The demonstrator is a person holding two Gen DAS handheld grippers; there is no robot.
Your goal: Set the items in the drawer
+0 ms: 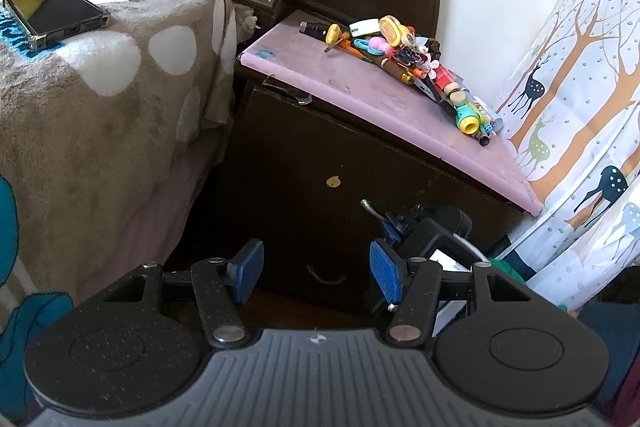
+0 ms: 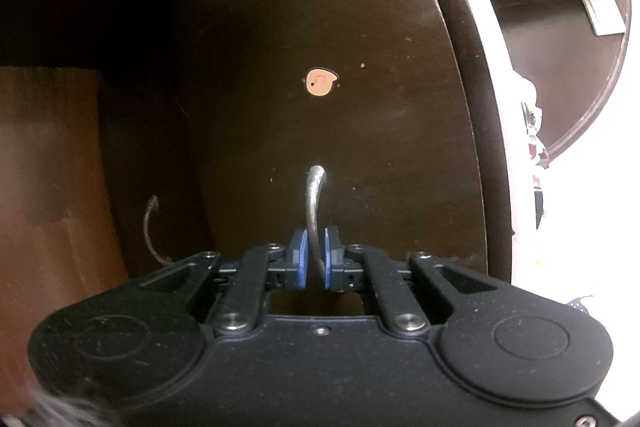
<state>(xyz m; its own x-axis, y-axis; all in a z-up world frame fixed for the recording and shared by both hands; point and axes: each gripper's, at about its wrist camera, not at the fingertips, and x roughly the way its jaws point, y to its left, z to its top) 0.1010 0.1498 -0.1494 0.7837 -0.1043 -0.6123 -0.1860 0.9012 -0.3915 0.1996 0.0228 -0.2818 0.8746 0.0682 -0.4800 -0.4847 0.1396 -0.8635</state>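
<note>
Grippers at the dark drawer front

Bedding (image 1: 100,75) in grey-brown fleece with pale spots fills the nine to eleven o'clock part of the left wrist view, a phone (image 1: 54,11) lying flat on it at ten o'clock. Beside the bed stands a dark wooden nightstand (image 1: 304,155), its drawer front (image 2: 328,99) shut and marked by a small tan sticker (image 2: 320,81) near the centre of the right wrist view. A pink mat (image 1: 360,87) covers the nightstand top, and on it, at one to two o'clock, lies a heap of small items (image 1: 412,59), toys and trinkets in yellow, pink, red and teal, touching one another. A curtain (image 1: 580,107) printed with trees and deer hangs at three o'clock. The left gripper (image 1: 316,273) hangs in front of the nightstand at six o'clock, its blue pads wide apart with nothing between them. The right gripper (image 2: 314,263) is pressed narrow around the curved metal handle (image 2: 314,203) of the drawer, pads touching it on both sides. A second handle (image 2: 151,231) shows at eight o'clock.
</note>
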